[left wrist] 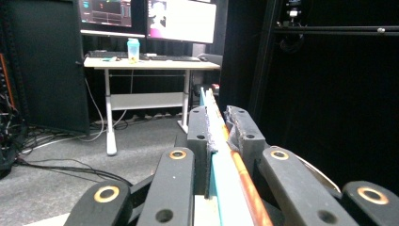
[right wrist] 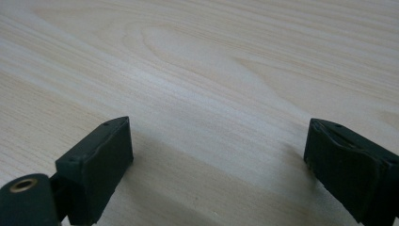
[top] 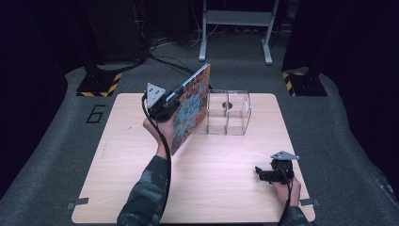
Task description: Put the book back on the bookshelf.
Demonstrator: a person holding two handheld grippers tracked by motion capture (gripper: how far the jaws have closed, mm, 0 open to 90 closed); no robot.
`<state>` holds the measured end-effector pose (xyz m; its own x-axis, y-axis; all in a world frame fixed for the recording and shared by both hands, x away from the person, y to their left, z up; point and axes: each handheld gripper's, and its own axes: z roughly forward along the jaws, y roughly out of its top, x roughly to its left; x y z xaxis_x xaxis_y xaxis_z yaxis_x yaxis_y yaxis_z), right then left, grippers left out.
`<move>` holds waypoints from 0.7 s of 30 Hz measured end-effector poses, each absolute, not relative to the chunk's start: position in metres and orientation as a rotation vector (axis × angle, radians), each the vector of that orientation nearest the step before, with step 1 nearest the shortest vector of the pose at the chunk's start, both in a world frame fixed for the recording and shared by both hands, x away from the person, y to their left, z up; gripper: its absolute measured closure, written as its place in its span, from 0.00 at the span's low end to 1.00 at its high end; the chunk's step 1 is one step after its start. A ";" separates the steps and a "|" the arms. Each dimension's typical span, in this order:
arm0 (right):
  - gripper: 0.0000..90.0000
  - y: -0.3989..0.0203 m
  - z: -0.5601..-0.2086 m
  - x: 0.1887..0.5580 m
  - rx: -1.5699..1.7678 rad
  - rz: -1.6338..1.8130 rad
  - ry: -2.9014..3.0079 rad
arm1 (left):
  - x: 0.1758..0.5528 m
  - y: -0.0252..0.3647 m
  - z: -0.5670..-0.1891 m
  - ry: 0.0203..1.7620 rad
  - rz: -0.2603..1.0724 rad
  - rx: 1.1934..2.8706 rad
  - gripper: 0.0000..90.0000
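A thin picture book (top: 190, 110) with a bright, busy cover stands tilted above the back-left part of the wooden table (top: 211, 193). My left gripper (top: 168, 104) is shut on the book's left edge. In the left gripper view the book's teal and orange edge (left wrist: 225, 183) runs between the pads, and the left gripper (left wrist: 217, 127) is clamped on it. Just right of the book sits a clear plastic box (top: 228, 113) with a divider, its top open. My right gripper (top: 259, 172) rests low at the front right, open, with bare table (right wrist: 211, 70) between the jaws of the right gripper (right wrist: 216, 155).
Two stands with yellow-and-black striped bases (top: 96, 84) (top: 303, 82) flank the table's far corners. A metal desk frame (top: 235, 28) and cables lie beyond. The left gripper view shows a desk (left wrist: 150, 63) with monitors and a bottle (left wrist: 133, 48).
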<state>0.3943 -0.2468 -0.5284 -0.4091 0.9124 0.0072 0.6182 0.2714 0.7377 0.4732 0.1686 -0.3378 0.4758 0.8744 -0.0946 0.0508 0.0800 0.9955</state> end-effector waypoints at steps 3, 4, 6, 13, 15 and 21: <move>0.09 -0.247 -0.529 0.394 1.382 0.943 2.125 | 0.475 0.168 -0.340 0.899 0.755 1.344 0.89; 0.09 -0.247 -0.529 0.395 1.376 0.944 2.126 | 0.475 0.168 -0.341 0.898 0.758 1.342 0.89; 0.09 -0.247 -0.529 0.395 1.377 0.945 2.127 | 0.476 0.168 -0.342 0.897 0.770 1.335 0.89; 0.09 -0.247 -0.529 0.395 1.374 0.943 2.126 | 0.480 0.165 -0.348 0.879 0.783 1.313 0.89; 0.09 -0.247 -0.529 0.395 1.386 0.945 2.116 | 0.482 0.163 -0.350 0.879 0.788 1.305 0.89; 0.10 -0.247 -0.529 0.395 1.390 0.948 2.112 | 0.483 0.164 -0.352 0.866 0.798 1.307 0.89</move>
